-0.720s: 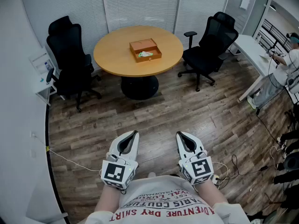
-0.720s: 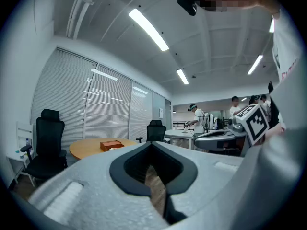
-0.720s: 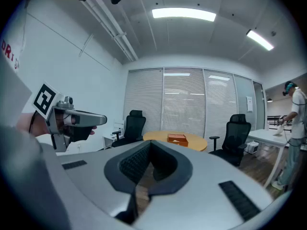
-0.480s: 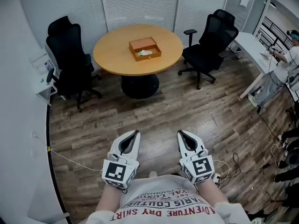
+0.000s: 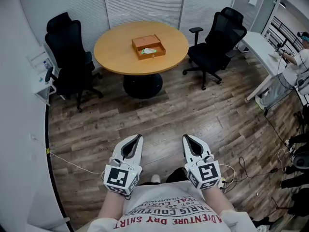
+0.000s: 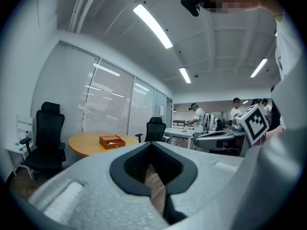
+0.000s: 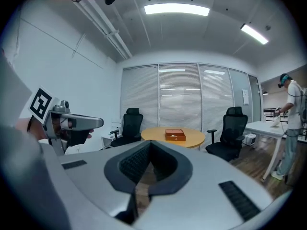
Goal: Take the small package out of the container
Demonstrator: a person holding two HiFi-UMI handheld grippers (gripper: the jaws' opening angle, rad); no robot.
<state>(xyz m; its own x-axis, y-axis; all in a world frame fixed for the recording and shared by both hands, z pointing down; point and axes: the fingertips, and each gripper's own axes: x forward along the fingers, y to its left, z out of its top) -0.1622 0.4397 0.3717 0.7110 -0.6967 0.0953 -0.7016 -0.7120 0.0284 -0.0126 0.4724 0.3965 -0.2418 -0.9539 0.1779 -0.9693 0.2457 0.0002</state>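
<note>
An open orange-brown wooden container (image 5: pixel 149 47) sits on the round wooden table (image 5: pixel 120 52) across the room; a pale small package (image 5: pixel 148 50) lies inside it. The same container (image 6: pixel 112 141) shows far off in the left gripper view, and the container (image 7: pixel 175 135) in the right gripper view too. My left gripper (image 5: pixel 139 137) and right gripper (image 5: pixel 185 137) are held side by side close to my body, far from the table. Both are shut with nothing between their jaws.
Black office chairs stand left (image 5: pixel 68 57) and right (image 5: pixel 219 37) of the table. A white shelf (image 5: pixel 42 76) is against the left wall. A white desk (image 5: pixel 264 47) with a person (image 5: pixel 301 62) is at the right. Cables (image 5: pixel 67 162) lie on the wooden floor.
The view has shifted slightly; the table and container appear a little higher and further left. Both grippers keep their place and stay shut.
</note>
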